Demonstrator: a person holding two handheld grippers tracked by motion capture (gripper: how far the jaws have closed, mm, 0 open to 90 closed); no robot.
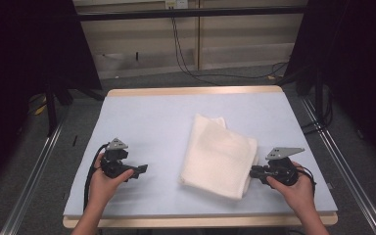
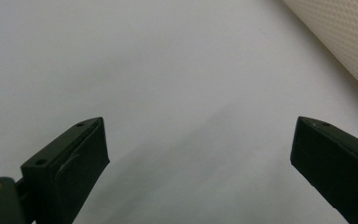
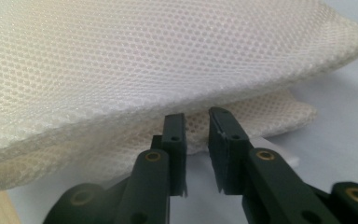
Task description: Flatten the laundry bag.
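On the pale blue table (image 1: 142,117), right of the middle, lies a cream mesh cloth (image 1: 221,155), folded into a thick pad with its long side running away from the person. The right gripper (image 1: 252,171) sits at the cloth's near right edge; in the right gripper view its jaws stand almost together with a thin gap between them, the tips pushed up against the lower layers of the cloth (image 3: 168,70) where the top layer bulges over them. Whether any fabric is pinched between those tips I cannot tell, since the fold overhangs and hides the very ends. The left gripper (image 1: 143,169) rests on the bare table well to the left of the cloth, jaws spread wide and holding nothing; the left gripper view looks along the plain surface with a corner of the cloth (image 2: 345,32) at the upper right.

By my reading the work is at its very start: the cloth lies neat and squared, no layer lifted or drawn out, and one tool is only now feeling for an edge while the other waits. All the handling of the cloth is left to do.

No brand, label or writing can be read anywhere, on the cloth, the tools or the table
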